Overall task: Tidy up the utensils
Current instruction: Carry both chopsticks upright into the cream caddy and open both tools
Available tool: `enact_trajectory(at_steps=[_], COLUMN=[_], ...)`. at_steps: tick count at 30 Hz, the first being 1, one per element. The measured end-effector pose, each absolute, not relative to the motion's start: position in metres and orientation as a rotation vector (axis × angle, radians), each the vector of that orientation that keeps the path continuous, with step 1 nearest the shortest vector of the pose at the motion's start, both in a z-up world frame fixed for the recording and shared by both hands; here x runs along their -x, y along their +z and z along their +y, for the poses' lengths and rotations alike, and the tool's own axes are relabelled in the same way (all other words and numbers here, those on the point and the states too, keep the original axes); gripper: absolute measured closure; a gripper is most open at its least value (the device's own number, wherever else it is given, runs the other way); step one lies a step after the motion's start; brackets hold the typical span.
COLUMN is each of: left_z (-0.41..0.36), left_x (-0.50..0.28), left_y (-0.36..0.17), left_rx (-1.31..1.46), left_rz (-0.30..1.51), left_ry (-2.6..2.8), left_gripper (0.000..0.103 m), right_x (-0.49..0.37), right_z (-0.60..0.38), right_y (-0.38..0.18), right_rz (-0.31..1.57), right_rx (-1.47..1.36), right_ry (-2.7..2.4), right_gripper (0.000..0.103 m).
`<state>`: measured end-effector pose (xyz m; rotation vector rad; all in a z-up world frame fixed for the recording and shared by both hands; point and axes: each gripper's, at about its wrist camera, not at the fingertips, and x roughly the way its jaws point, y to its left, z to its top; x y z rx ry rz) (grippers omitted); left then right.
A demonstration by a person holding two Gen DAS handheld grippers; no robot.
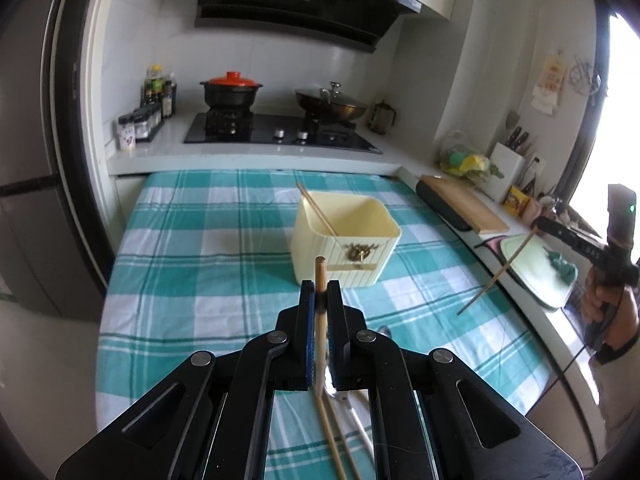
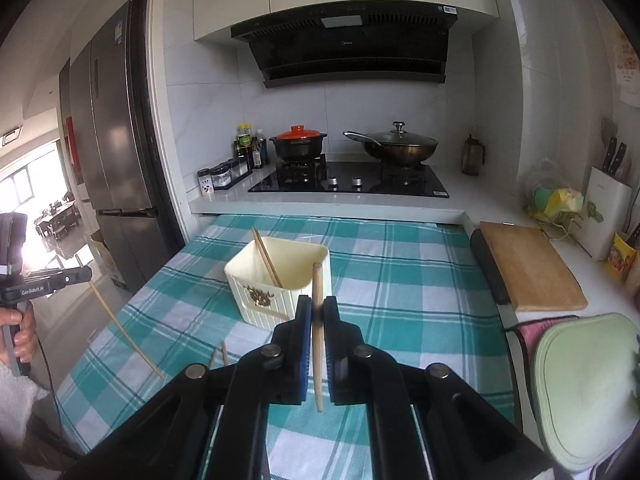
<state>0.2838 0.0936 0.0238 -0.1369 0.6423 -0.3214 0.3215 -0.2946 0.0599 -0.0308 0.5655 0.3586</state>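
The left tool [image 1: 321,286] is clamped on a wooden chopstick [image 1: 320,320] that pokes up past its tips, and the right tool [image 2: 317,306] is clamped on a second chopstick [image 2: 318,336] the same way. Both hang above the counter [image 1: 180,248] with its green checked cloth, near a cream tub [image 1: 344,236]. Inside the tub a third chopstick [image 1: 318,210] leans against the wall, while more utensils [image 1: 344,412] lie on the cloth under the left tool.
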Motion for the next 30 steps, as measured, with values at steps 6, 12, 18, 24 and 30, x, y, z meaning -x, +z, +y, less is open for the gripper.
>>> enact_trajectory(at_steps=[6,12,18,24,30], left_z=[0.092,0.081,0.066,0.058,0.045], left_x=[-0.298,-0.329,-0.382,-0.441,-0.497], left_y=[0.057,0.104,0.136,0.107,0.039], left_rx=[0.135,0.134,0.145,0.231,0.247], left_rz=[0.579,0.480,0.389,0.433,0.668], left_ry=[-0.320,-0.310,-0.252,-0.213,-0.227], left_gripper=[0.099,0.099,0.099,0.099,0.099], right_x=[-0.339,-0.364,-0.396,-0.441,-0.506], right_z=[-0.280,-0.261,-0.245,-0.222,-0.198], right_y=[0.075,0.102,0.123,0.102,0.043], right_rz=[0.544,0.472,0.350,0.300,0.611], right_rx=[0.053,0.073,0.047,0.053,0.081], right_ry=[0.370,0.375,0.372,0.365,0.399], right_gripper=[0.097,0.097,0.097,0.097,0.097])
